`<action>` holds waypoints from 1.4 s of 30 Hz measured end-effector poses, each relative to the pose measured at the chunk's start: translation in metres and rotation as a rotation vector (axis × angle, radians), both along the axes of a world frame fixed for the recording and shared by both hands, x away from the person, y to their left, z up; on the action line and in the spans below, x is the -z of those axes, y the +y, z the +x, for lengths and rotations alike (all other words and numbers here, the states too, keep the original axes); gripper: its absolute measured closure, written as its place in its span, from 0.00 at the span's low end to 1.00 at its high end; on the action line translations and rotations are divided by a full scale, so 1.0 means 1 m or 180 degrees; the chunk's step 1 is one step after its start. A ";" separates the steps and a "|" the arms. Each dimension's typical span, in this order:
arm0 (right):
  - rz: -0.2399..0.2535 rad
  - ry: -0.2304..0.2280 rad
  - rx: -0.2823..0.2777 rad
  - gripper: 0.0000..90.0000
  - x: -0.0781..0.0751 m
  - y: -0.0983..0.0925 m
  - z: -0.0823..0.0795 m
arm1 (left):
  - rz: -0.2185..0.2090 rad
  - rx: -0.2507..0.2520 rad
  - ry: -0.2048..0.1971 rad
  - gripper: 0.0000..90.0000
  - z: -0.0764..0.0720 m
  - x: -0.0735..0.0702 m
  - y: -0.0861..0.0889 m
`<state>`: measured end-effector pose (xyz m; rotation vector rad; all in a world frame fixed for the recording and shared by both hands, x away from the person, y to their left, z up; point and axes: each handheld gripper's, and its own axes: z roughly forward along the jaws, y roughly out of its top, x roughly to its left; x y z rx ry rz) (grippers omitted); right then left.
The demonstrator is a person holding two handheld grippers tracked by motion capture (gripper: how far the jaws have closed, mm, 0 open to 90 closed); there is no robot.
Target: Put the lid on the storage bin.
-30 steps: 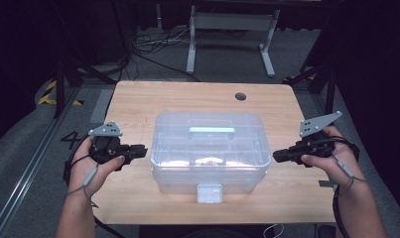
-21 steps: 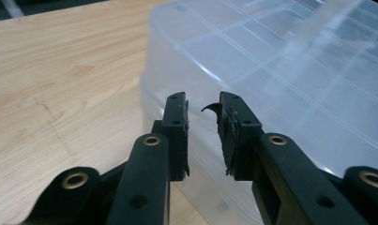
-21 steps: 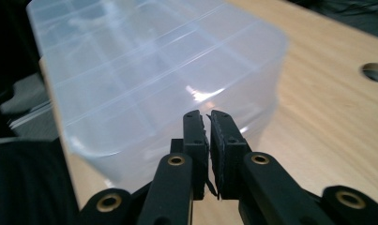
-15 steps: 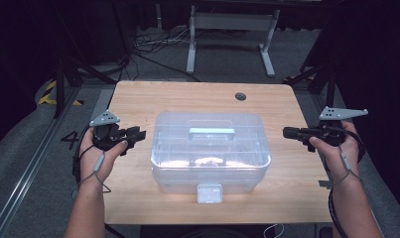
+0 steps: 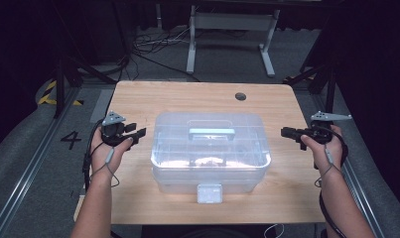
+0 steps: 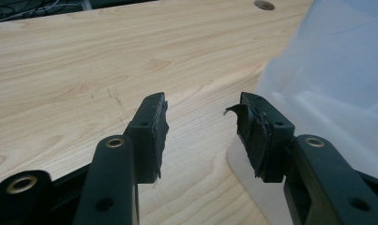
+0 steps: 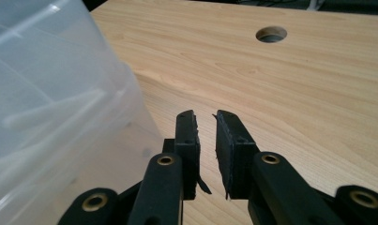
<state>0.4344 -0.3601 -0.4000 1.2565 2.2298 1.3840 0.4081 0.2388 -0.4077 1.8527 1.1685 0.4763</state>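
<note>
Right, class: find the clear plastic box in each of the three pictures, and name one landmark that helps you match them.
High view: the clear plastic box sits mid-table, between the two grippers.
Left gripper view: its wall fills the right side, beside the right-hand finger.
Right gripper view: it takes up the left side, left of the fingers.
Shared landmark: the round hole in the table, near the far edge.

Sitting in the middle of the high view, a clear plastic box (image 5: pixel 210 153), rectangular with rounded corners. Lying level, long side running left to right. Wearing its lid shut, a pale flat handle (image 5: pixel 212 133) lying across the lid's centre, a small white latch (image 5: pixel 209 193) hanging at the lower edge. Showing as a hazy wall at the right of the left gripper view and at the left of the right gripper view.
</note>
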 end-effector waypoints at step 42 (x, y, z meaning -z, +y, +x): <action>-0.0581 -0.0008 0.0148 0.54 0.079 -0.004 0.022 | 0.0666 0.0200 0.0639 0.46 0.005 0.058 0.018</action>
